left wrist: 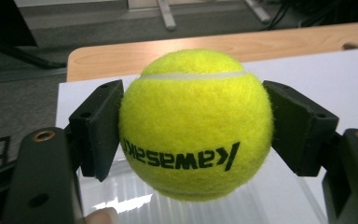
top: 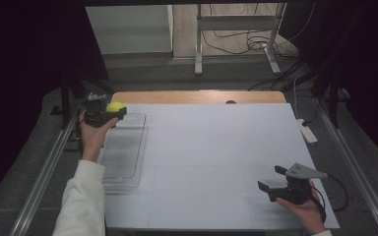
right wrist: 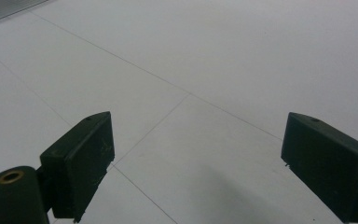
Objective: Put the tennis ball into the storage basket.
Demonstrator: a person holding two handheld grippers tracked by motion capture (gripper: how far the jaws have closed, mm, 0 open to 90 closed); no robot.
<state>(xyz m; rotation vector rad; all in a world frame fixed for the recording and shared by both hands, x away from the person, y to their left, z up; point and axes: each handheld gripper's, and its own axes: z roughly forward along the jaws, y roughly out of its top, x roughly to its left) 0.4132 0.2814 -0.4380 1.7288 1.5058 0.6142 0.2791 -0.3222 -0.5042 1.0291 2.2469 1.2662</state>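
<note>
A yellow tennis ball with black lettering sits squeezed between both jaws of my left gripper. In the high view the ball and the left gripper hang above the far end of a clear plastic tray at the table's left side. My right gripper rests low over the white sheet near the front right corner. Its jaws stand wide apart with nothing between them, and the right gripper looks onto bare white surface.
The wooden table edge shows beyond the white sheet. A white power strip lies off the table's right edge. Metal rails run along both sides, and a stand with cables sits on the floor at the back.
</note>
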